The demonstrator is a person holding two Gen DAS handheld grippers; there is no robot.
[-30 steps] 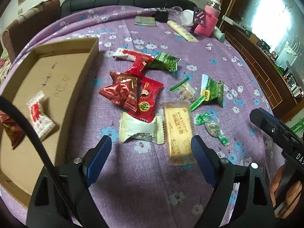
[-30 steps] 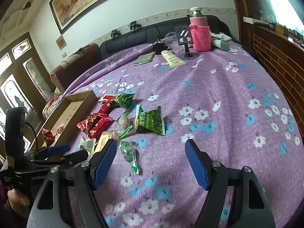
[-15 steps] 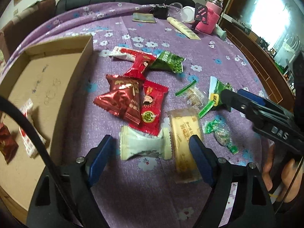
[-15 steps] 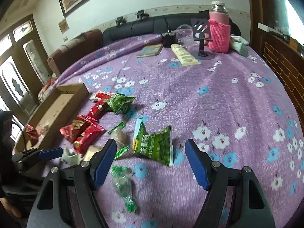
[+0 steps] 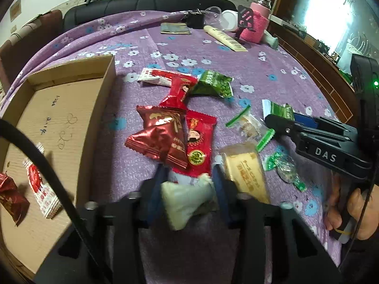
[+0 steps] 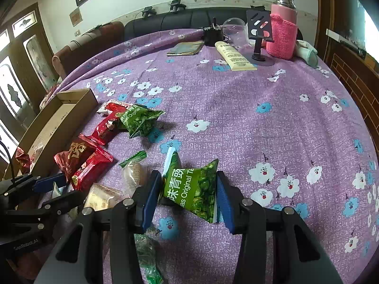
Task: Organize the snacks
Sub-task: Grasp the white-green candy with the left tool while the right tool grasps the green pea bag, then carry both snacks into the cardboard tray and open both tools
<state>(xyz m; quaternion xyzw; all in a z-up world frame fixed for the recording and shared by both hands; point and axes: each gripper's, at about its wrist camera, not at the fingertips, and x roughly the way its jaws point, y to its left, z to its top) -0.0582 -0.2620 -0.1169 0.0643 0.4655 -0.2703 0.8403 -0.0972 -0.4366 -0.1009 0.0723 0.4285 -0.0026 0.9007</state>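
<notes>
Snack packets lie scattered on a purple flowered cloth beside a cardboard box (image 5: 59,118). My left gripper (image 5: 188,184) is shut on a pale green packet (image 5: 187,197), in front of two red packets (image 5: 165,137) and next to a yellow biscuit pack (image 5: 246,172). My right gripper (image 6: 187,187) is shut on a green pea packet (image 6: 191,187); it also shows in the left wrist view (image 5: 279,118). A second green pea packet (image 6: 139,120) lies farther back among red packets (image 6: 80,156).
The box holds a red-and-white packet (image 5: 40,194) and a dark red one (image 5: 9,196). Green-ended candies (image 5: 286,170) lie near the right gripper. At the far edge stand a pink bottle (image 6: 283,33), a phone stand (image 6: 258,37), a tube (image 6: 234,56) and a sofa.
Both grippers moved forward and closed: the left onto the pale green packet, the right onto the green pea packet. Both were open and empty before.
</notes>
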